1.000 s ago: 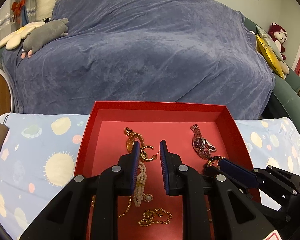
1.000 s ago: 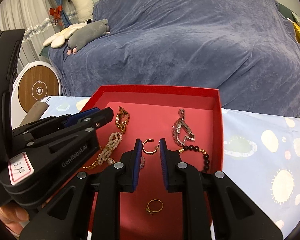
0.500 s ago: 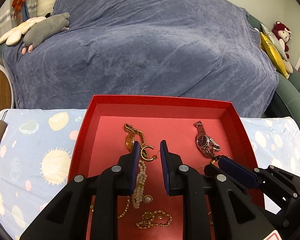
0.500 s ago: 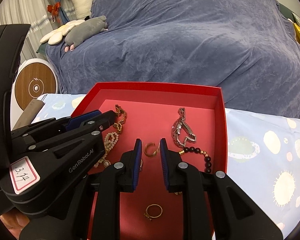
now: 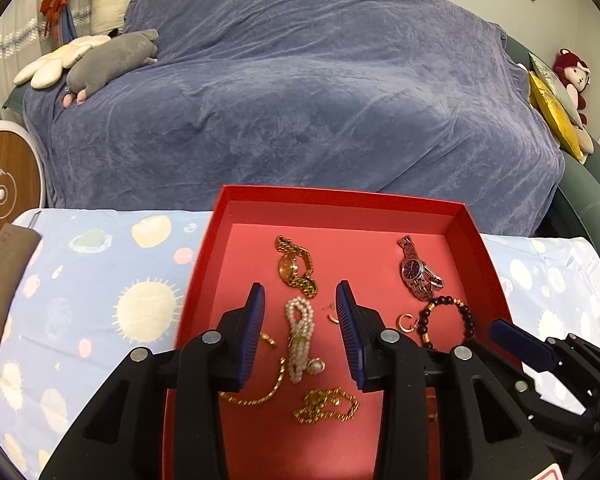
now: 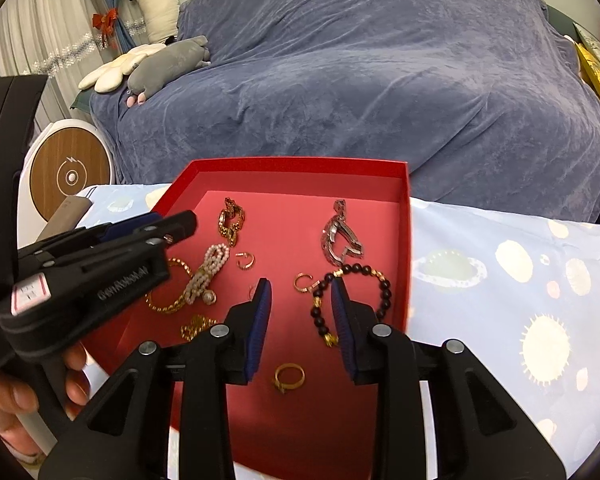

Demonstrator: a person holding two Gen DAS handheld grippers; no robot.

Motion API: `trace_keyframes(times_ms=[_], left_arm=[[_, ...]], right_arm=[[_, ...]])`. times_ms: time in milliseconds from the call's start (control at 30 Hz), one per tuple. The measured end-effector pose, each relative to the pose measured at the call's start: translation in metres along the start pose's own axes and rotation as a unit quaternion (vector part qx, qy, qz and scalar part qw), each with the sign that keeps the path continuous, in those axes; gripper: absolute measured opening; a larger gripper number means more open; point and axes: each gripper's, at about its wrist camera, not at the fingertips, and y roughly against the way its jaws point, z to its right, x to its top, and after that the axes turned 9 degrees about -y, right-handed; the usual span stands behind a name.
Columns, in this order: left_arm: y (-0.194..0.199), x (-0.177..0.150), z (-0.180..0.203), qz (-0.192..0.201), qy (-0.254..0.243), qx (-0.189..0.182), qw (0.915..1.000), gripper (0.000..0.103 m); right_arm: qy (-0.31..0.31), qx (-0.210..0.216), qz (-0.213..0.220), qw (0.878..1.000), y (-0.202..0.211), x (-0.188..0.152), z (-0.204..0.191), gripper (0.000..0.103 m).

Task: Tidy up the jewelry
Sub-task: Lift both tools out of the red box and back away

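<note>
A red tray (image 5: pixel 340 204) (image 6: pixel 404 240) holds jewelry: a gold watch (image 5: pixel 296 268), a silver watch (image 5: pixel 418 274), a pearl strand (image 5: pixel 300 336), a dark bead bracelet (image 6: pixel 352 300), gold chains (image 5: pixel 326 404), gold hoop earrings (image 6: pixel 246 260) (image 6: pixel 303 282) and a gold ring (image 6: pixel 289 376). My left gripper (image 5: pixel 300 320) is open and empty above the pearl strand. My right gripper (image 6: pixel 300 312) is open and empty above the tray, near one hoop earring and the bead bracelet.
The tray sits on a light blue cloth with sun and planet prints (image 5: pixel 100 300). Behind it is a sofa under a blue-grey cover (image 5: pixel 300 100) with plush toys (image 5: pixel 108 60). A round wooden-faced device (image 6: pixel 72 176) stands at the left.
Both grippers have opened from nearly shut. The hoop earrings now lie on the tray floor. Both grippers have pulled back slightly, and the view has shifted.
</note>
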Motion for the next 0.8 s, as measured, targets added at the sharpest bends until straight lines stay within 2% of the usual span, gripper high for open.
trace_keyframes(times_ms=[167,267,367,533,800], left_arm=[[0.028,-0.016,-0.004,0.003,0.002,0.004,1.0000,0.037],[0.041,-0.028,-0.002,0.000,-0.005,0.014,0.9999,0.039],[0.046,-0.041,0.000,-0.006,-0.014,0.022,0.9997,0.045],[0.037,-0.057,-0.007,-0.025,0.002,0.025,0.9994,0.045],[0.023,-0.080,-0.010,-0.047,0.001,0.026,0.9985,0.045]], right_arm=[[-0.005,0.006,0.001,1.000,0.029,-0.014,0.005,0.030],[-0.005,0.009,0.005,1.000,0.044,-0.024,0.004,0.035],[0.003,0.006,0.003,1.000,0.050,-0.031,0.000,0.035],[-0.006,0.001,-0.006,1.000,0.037,-0.036,-0.001,0.035],[-0.007,-0.011,-0.034,0.999,0.007,-0.051,0.002,0.035]])
